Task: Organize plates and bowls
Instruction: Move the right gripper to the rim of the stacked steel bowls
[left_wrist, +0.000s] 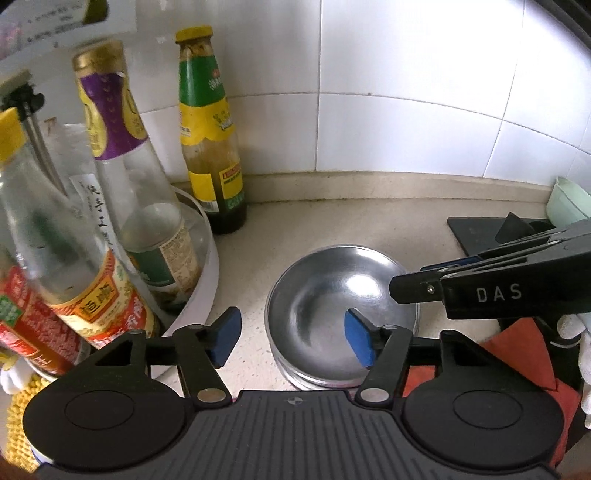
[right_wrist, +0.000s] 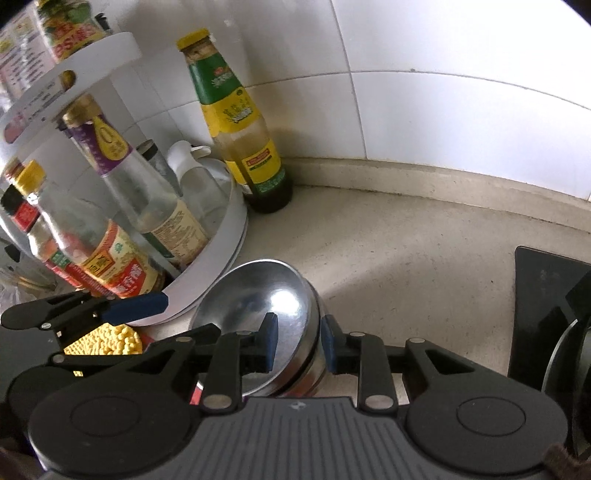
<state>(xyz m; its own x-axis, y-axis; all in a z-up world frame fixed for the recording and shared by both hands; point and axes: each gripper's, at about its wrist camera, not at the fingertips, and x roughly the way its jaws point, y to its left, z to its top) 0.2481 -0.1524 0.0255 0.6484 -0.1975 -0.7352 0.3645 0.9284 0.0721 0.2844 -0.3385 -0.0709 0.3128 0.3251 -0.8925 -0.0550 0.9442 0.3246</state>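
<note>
Open left tongs (left_wrist: 293, 338) hover over stacked steel bowls (left_wrist: 340, 295) on counter (left_wrist: 332, 221).

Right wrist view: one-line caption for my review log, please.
Right gripper open around the rim of stacked steel bowls beside a white bottle rack.

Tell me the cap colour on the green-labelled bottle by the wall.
Yellow cap on the bottle, clearest in the left wrist view.

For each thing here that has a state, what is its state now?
Steel bowls: stacked, upright, top one empty.
Right gripper: open, fingers either side of the top bowl's rim.
Left gripper: open, holding nothing.
Green-label bottle: upright, capped, on the counter.
Rack: holds upright bottles.
</note>
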